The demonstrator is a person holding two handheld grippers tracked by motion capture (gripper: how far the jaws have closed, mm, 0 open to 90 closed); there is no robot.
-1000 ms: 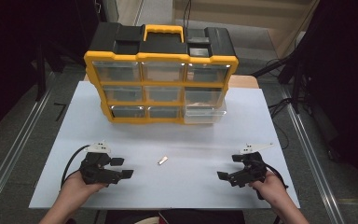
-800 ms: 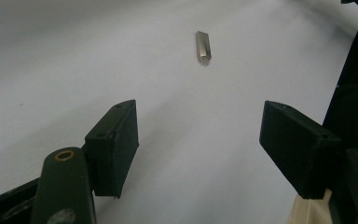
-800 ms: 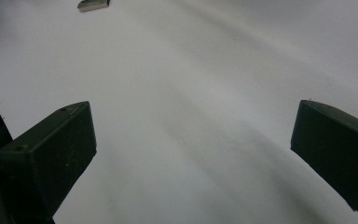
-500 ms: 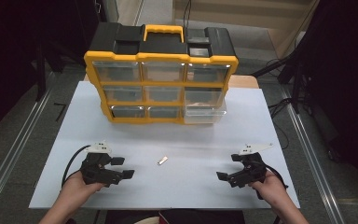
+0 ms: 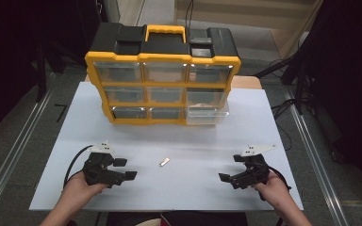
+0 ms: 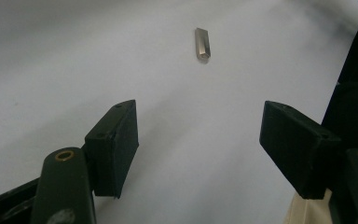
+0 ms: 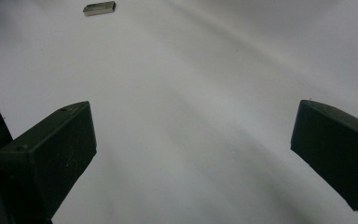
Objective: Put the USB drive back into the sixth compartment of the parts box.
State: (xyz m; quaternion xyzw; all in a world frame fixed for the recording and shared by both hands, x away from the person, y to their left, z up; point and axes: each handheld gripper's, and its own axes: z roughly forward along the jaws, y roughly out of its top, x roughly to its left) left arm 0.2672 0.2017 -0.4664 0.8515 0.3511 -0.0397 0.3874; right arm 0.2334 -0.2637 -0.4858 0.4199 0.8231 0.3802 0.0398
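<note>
A small silvery metal piece (image 5: 164,161) lies on the white tabletop (image 5: 264,127), between my two grippers and a little beyond them. My left gripper (image 5: 126,168) rests low at the front left, pointing right toward the piece, open with nothing between its jaws. In the left gripper view the piece (image 6: 202,44) lies well ahead of the open gripper (image 6: 200,135). My right gripper (image 5: 231,168) sits at the front right, pointing left, also open and empty. The right gripper view shows the piece (image 7: 99,8) far off at the upper left of the gripper (image 7: 196,140).
A yellow and black drawer organizer (image 5: 162,80) stands at the back of the table, its clear drawers facing me. Its bottom right drawer (image 5: 207,115) is pulled out a little. Metal rails run along both sides of the table.
</note>
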